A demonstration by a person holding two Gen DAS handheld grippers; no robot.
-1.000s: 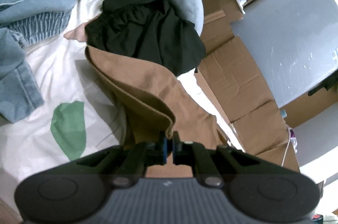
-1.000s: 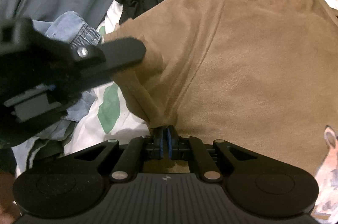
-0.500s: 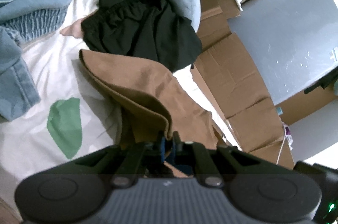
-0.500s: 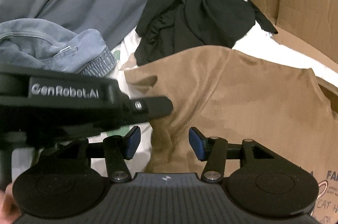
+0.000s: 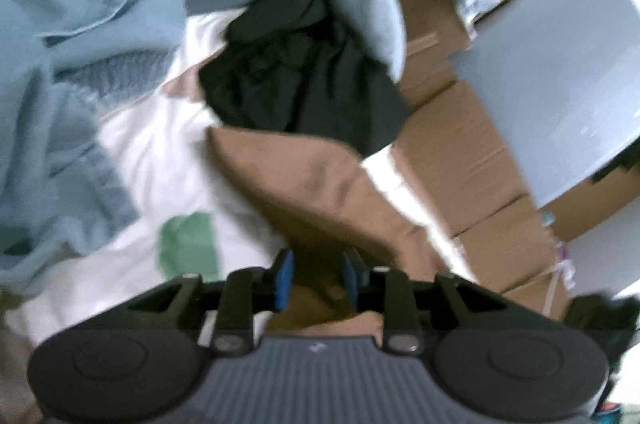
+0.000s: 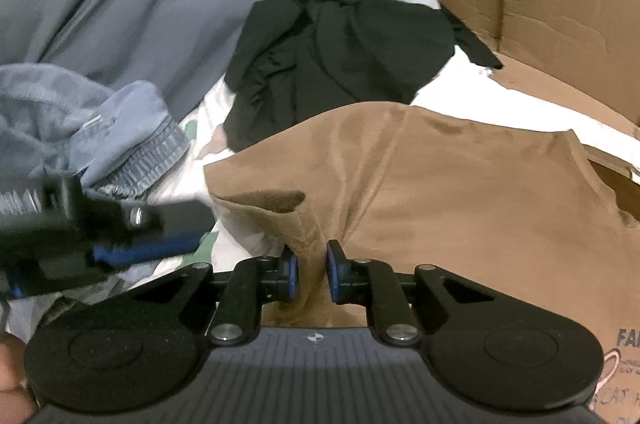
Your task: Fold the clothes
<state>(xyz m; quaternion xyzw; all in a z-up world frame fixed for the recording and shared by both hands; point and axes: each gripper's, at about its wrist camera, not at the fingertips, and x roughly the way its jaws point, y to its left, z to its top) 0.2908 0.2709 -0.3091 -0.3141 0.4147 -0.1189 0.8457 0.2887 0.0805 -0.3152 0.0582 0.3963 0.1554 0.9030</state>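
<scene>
Right tool (image 6: pixel 309 274) closing on a brown shirt (image 6: pixel 440 192) fold to take over the hem; left tool (image 5: pixel 316 278) opening, releasing it

"FA", "CAT" fragments on cardboard box (image 6: pixel 624 376)

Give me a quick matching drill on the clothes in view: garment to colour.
Things:
1. T-shirt in front of the right tool
2. Crumpled garment beyond it
3. Denim piece at left
4. Patch on the white sheet

Colours:
a. green
b. black
c. brown
d. light blue

Pairs: 1-c, 2-b, 3-d, 4-a
</scene>
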